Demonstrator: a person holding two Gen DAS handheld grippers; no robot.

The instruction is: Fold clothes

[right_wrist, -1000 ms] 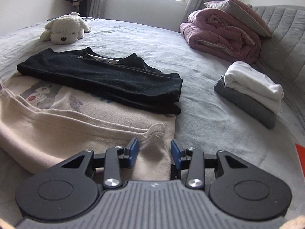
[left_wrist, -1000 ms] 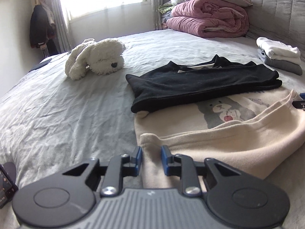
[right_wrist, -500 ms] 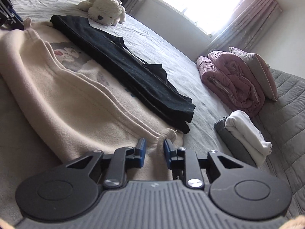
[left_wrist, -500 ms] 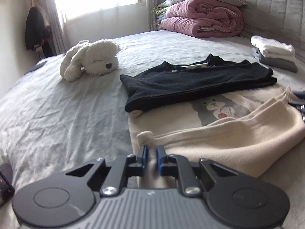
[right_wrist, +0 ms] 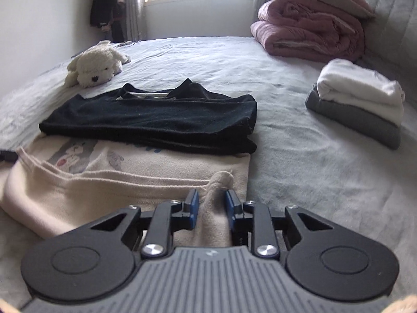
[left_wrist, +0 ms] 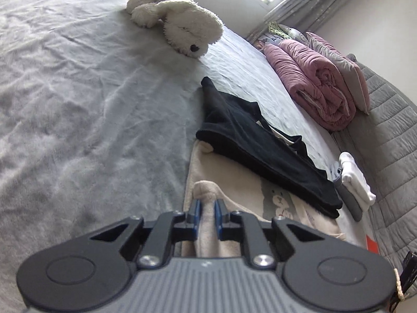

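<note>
So the left gripper (left_wrist: pixel 207 210) is being kept clamped on a bunched corner of the cream sweatshirt (left_wrist: pixel 234 198), low in the middle of the left wrist view; its jaws have just been closing, with that fabric pinched right between the blue pads. Same deal on the other side: the right gripper (right_wrist: pixel 210 203) is being pressed onto the opposite corner of the cream sweatshirt (right_wrist: pixel 104 185), bottom centre of the right wrist view, and those jaws have just been closing too, a thick roll of cloth being squeezed between them.

The sweatshirt is being stretched flat across the grey bedsheet (right_wrist: pixel 299 156), its cartoon bear print (left_wrist: pixel 281 203) partly being covered by a folded black garment (right_wrist: pixel 156 120) that's lying on its far edge. Further out, a white plush dog (right_wrist: pixel 93 70) is being shown at the upper left of the right view, a folded white-on-grey clothes stack (right_wrist: pixel 359 99) at the right, and a rolled pink duvet (right_wrist: pixel 312 31) at the upper right by the headboard.
</note>
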